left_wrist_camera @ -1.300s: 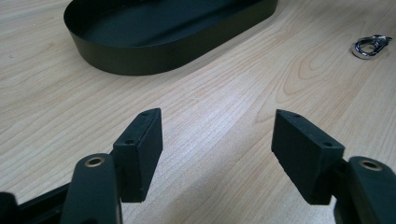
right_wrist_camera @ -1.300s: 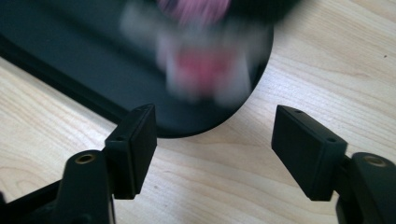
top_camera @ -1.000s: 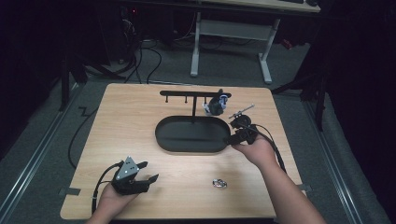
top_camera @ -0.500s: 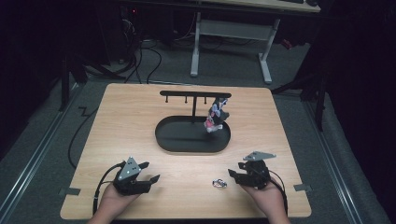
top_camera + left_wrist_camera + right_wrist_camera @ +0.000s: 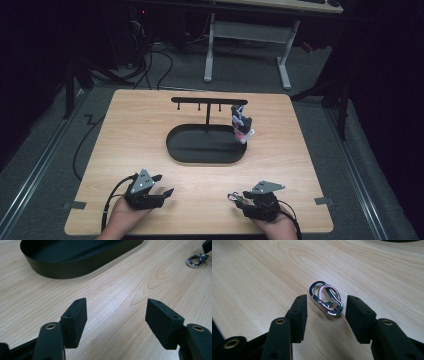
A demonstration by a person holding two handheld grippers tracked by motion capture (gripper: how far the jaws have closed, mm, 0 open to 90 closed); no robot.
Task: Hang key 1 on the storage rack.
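Observation:
A small silver carabiner (image 5: 326, 298) with a pinkish key ring lies flat on the wooden table (image 5: 300, 150) near the front edge. My right gripper (image 5: 326, 307) is open, its jaws on either side of the near end of the carabiner (image 5: 233, 196) without touching it. My left gripper (image 5: 164, 185) rests open at the front left, with bare wood between its jaws (image 5: 116, 320). A black oval tray (image 5: 172, 150) sits mid-table, with a black hook rack (image 5: 209, 101) standing in it. A colourful charm (image 5: 241, 125) hangs from the rack's right end.
In the left gripper view the tray's wall (image 5: 75, 270) is ahead to the left, and the carabiner (image 5: 197, 260) lies far right. The table's front edge is just behind both hands. Cables trail from each gripper. A desk frame (image 5: 250, 30) stands on the floor beyond the table.
My right gripper has come back from the rack to the table's front and closed in on the carabiner. The charm stays hanging on the rack. The left gripper has not moved.

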